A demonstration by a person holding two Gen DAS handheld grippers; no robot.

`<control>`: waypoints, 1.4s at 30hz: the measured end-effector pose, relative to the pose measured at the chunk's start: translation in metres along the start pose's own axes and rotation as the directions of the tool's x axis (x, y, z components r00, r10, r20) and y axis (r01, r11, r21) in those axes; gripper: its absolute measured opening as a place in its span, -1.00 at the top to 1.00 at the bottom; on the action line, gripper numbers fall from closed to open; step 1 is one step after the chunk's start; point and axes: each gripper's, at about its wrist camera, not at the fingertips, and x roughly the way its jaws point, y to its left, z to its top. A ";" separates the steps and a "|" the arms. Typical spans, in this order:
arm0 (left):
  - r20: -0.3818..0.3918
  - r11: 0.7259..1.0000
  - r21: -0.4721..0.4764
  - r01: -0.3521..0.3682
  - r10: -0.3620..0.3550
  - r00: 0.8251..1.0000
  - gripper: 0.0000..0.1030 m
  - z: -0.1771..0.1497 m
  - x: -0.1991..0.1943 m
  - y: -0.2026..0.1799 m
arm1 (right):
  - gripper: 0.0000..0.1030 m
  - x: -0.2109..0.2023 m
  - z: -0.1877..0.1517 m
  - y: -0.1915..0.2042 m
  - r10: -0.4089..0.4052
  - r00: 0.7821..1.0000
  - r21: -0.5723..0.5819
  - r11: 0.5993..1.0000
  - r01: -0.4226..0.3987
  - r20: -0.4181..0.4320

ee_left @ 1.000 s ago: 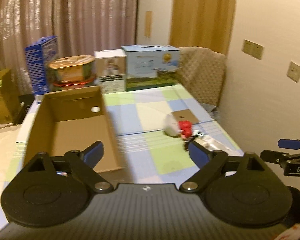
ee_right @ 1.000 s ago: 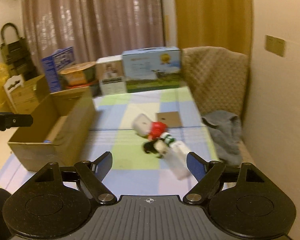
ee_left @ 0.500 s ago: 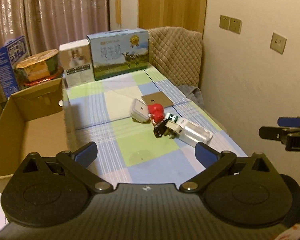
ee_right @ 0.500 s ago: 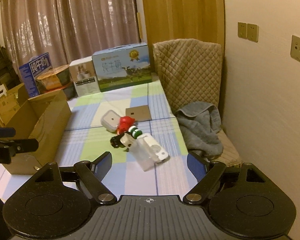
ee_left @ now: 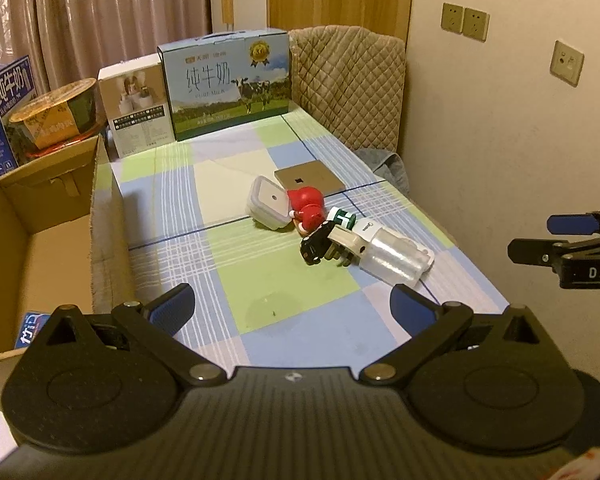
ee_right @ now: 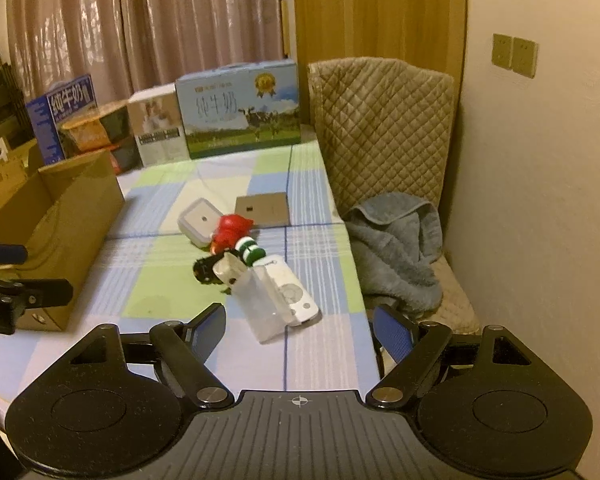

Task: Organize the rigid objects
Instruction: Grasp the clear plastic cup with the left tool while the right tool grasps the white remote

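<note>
With both my left claw [ee_left: 290,304] and right claw [ee_right: 298,326] spread wide and empty, I should approach the clear tube [ee_right: 266,304] in the worktop's [ee_left: 236,196] clutter squarely, near the cardboard box [ee_left: 32,232].

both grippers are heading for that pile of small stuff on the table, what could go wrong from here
The clear plastic cup lies on its side near the table edge; a nudge could roll it off towards the grey towel.
The red figure, black toy car and white plug touch, so the open right gripper may catch two at once.
</note>
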 end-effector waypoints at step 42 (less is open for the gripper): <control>-0.088 0.982 -0.143 0.127 -0.141 0.986 -0.77 -0.009 0.155 -0.043 | -0.07 0.140 -0.005 -0.051 0.050 0.989 -0.075 0.995 -0.061 -0.140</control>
